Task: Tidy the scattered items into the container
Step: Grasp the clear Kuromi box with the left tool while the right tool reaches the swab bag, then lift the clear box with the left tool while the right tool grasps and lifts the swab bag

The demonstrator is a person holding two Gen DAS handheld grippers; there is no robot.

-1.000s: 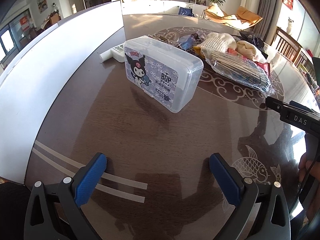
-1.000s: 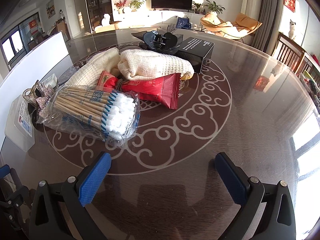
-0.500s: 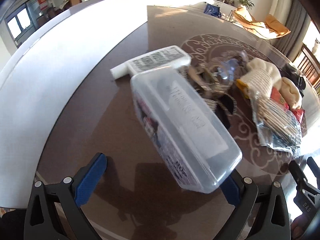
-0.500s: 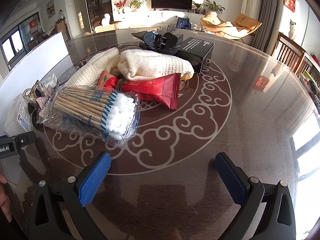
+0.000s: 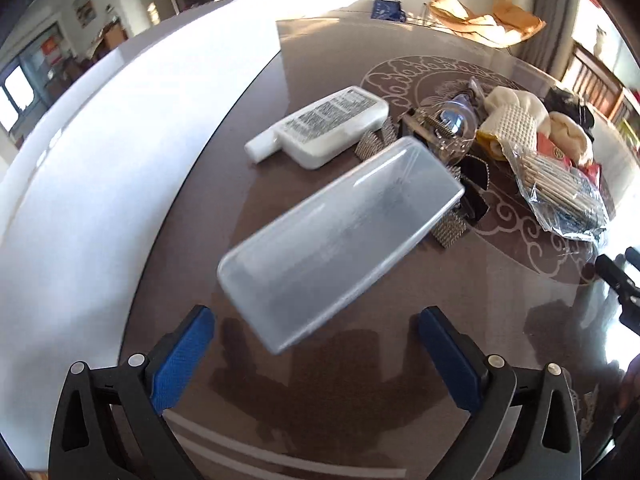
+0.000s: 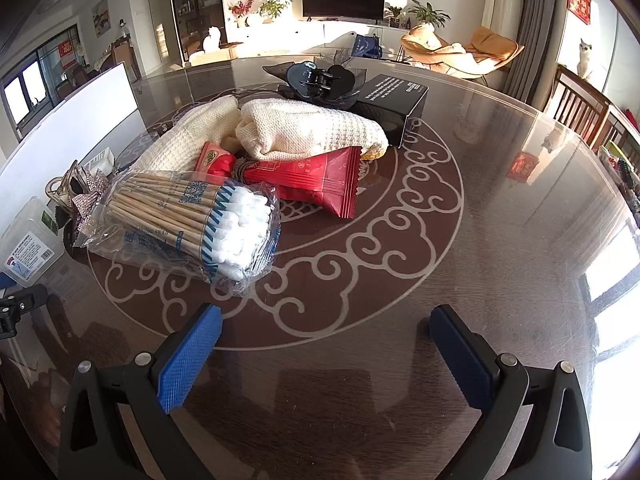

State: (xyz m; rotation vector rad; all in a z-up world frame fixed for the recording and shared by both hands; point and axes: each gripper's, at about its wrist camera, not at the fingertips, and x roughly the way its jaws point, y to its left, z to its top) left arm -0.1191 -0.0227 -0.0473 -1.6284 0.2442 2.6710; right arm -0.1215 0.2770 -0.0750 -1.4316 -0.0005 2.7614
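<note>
A clear plastic container [image 5: 340,240] with its lid on lies on the dark table, just ahead of my open, empty left gripper [image 5: 316,356]; it also shows at the left edge of the right wrist view [image 6: 28,244]. Scattered items lie beyond it: a white bottle [image 5: 324,128], a sparkly bow clip [image 5: 448,152], a bag of cotton swabs [image 6: 188,224], a red snack packet [image 6: 308,180], cream knitted cloths [image 6: 304,132], a black hair claw [image 6: 320,80] and a black box [image 6: 392,100]. My right gripper [image 6: 324,356] is open and empty, in front of the swabs.
A white board [image 5: 100,152] stands along the table's left side. The round table [image 6: 500,240] has a glossy glass top with a scroll pattern. Chairs [image 6: 580,100] stand at the far right edge.
My left gripper has moved forward and over the container, which now appears close, viewed from above. The right gripper has stayed still.
</note>
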